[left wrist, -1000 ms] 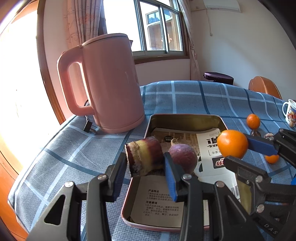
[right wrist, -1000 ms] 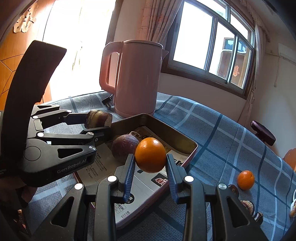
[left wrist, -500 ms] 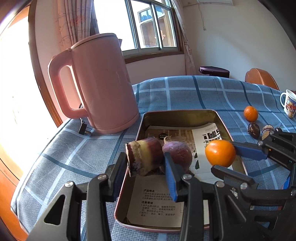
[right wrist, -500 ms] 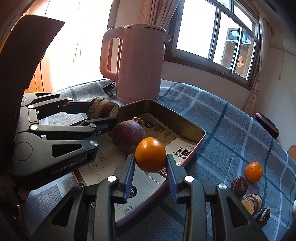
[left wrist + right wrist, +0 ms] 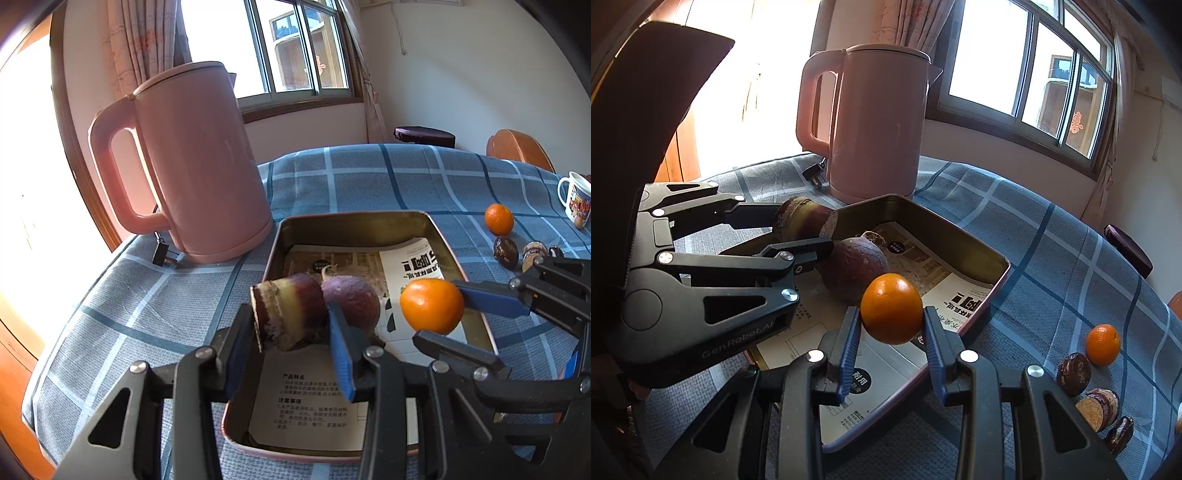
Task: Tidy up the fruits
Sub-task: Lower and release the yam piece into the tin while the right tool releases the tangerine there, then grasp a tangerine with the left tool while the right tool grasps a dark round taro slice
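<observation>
Both grippers hang over the tray (image 5: pixel 448 254): the left gripper (image 5: pixel 291 325) clamps a purple cane chunk (image 5: pixel 290 314) at its near-left corner, while the right gripper (image 5: pixel 892 325) pinches an orange (image 5: pixel 891 308) above the right half.

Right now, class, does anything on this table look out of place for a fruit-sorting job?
Yes: a pink kettle stands beside the tray, its plug lying loose on the tablecloth. Printed paper lines the tray.

Matt metal tray (image 5: pixel 436 236), woven cloth tablecloth (image 5: pixel 147 302)
</observation>
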